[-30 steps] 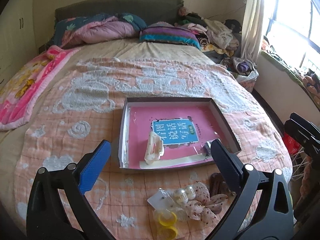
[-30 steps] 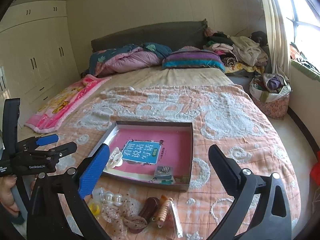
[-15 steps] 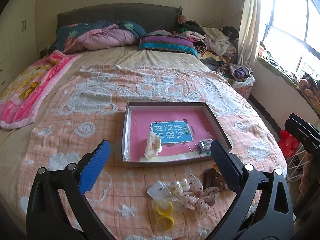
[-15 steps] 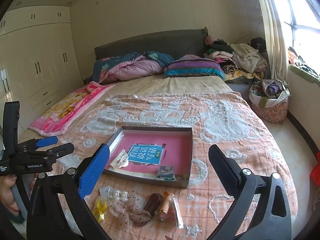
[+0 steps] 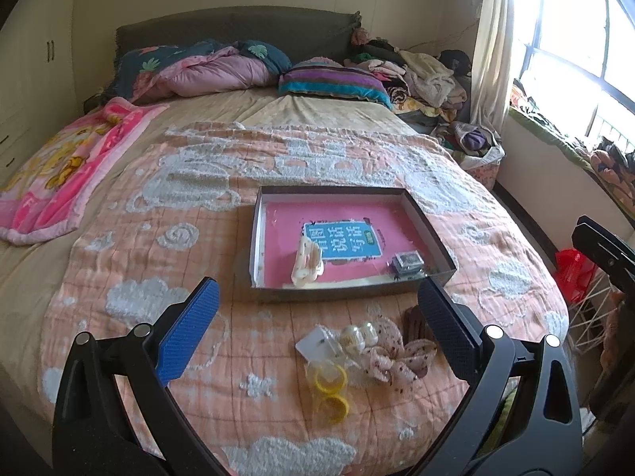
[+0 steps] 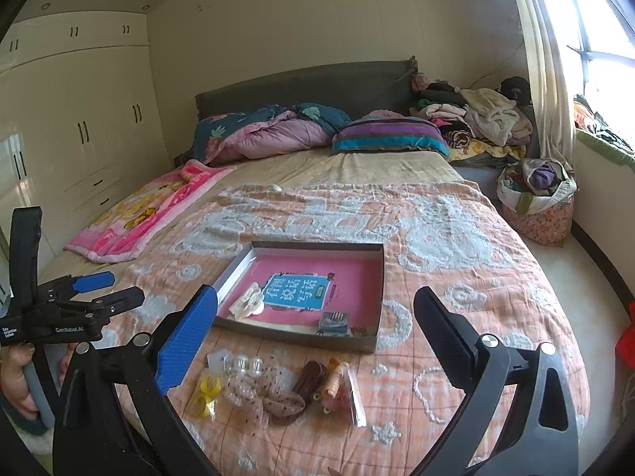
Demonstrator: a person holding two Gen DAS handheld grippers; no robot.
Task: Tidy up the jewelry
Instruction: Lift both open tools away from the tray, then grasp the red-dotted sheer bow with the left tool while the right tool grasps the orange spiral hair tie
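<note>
I hold both tongs, left (image 5: pixel 313 327) and right (image 6: pixel 315 327), wide open and empty above the bed (image 5: pixel 131 261). The tray (image 5: pixel 262 214) holds a cream clip (image 5: pixel 306 263); loose accessories (image 6: pixel 278 388) lie just before it. Next, I judge, comes picking one up.

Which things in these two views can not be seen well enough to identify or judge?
- Left wrist view: the brown clip is partly behind the left gripper finger.
- Right wrist view: the small dark item in the tray is too small to identify.
- Both views: the clear packets by the yellow rings are too blurred to show contents.
</note>
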